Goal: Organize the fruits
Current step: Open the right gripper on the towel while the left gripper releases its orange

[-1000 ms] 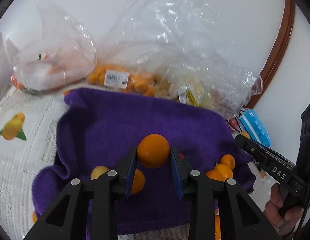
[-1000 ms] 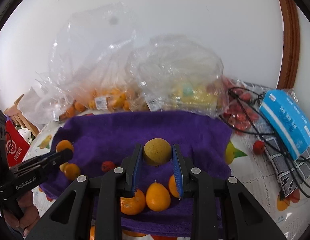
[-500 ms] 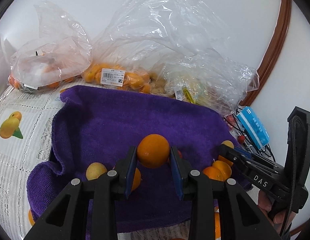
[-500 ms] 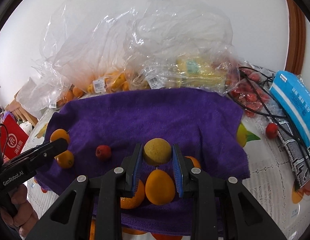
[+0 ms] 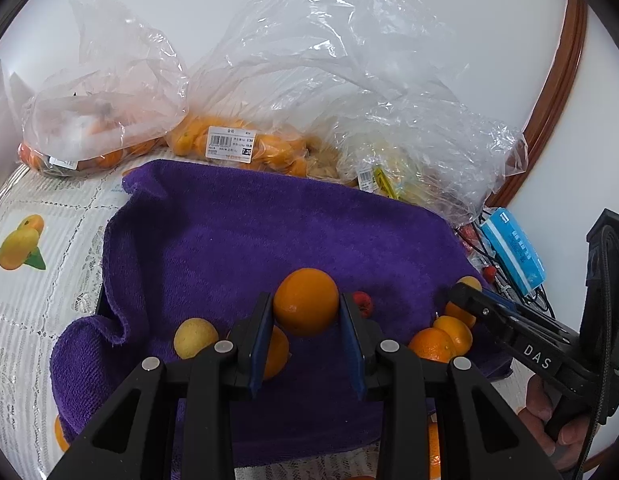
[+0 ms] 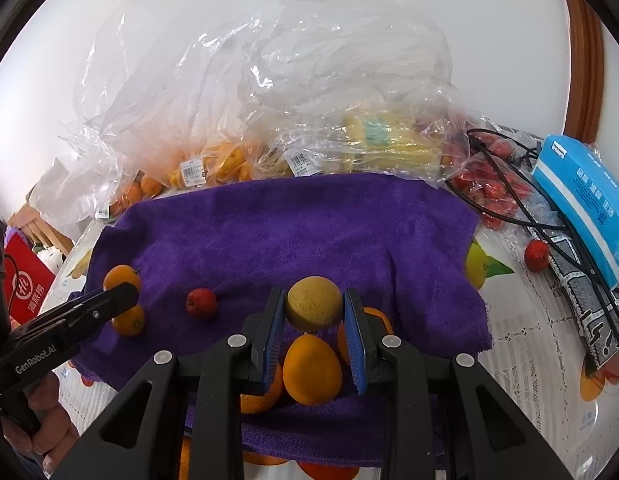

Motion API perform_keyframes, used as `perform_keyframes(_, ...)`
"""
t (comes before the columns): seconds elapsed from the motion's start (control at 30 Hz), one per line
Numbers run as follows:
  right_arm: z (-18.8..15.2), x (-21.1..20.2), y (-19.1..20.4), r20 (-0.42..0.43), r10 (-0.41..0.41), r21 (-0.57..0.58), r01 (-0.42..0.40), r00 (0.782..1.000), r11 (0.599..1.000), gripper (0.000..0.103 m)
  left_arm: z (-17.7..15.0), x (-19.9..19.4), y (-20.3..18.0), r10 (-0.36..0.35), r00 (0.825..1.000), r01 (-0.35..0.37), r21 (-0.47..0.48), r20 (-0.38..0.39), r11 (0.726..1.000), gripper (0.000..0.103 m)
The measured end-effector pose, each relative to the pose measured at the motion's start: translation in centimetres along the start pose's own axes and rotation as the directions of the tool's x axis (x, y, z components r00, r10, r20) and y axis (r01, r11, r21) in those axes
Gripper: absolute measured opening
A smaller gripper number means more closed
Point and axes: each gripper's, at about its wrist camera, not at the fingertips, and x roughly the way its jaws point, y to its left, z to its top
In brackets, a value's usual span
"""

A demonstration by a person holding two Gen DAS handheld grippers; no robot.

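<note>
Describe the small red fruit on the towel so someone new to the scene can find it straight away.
Start from the purple towel spread over the table. On its left part, between the two oranges by the left gripper tip and the yellowish fruit held in the right gripper, lies the small red fruit. It is the only red, and the smallest, fruit on the towel; its neighbours are orange or yellow.

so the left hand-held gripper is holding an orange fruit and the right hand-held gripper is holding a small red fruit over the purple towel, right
Not quite. The right hand-held gripper is shut on a round yellowish-brown fruit, not a red one; the right wrist view shows it. The small red fruit lies loose on the purple terry towel. The rest holds: the left hand-held gripper grips a round orange fruit over that towel.
</note>
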Motion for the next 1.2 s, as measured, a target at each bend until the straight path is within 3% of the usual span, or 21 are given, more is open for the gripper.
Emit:
perform_keyframes(0.6,0.2,-0.7,-0.8,0.027,-0.015,0.034,0.014,1.000,0.999,0.034,-0.2,-0.1,-0.9,-0.034,0.999,0.035,0.038,-0.008,0.999,0.031)
perform_keyframes(0.7,0.3,-0.9,-0.9,0.037,-0.022,0.035,0.021,0.999,0.999,0.035,-0.2,-0.2,-1.0,-0.027,1.000,0.028,0.042,-0.007,0.999,0.036)
perform_keyframes(0.93,0.4,-1.5,-0.7,0.065,-0.033,0.021,0.032,0.997,0.999,0.042,0.0,-0.9,-0.7,-0.021,1.000,0.021,0.024,0.019,0.999,0.040)
perform_keyframes(1.07,0.5,-2.2,-0.2,0.091,-0.054,0.004,0.053,0.994,0.999,0.052,0.1,-1.3,-0.8,0.007,0.999,-0.008,0.032,0.037,0.999,0.040)
perform_keyframes(1.2,0.5,-3.0,0.1,0.109,-0.053,0.009,0.052,0.993,0.999,0.052,0.0,-1.9,-1.2,0.014,0.998,-0.017,0.049,0.060,0.999,0.040)
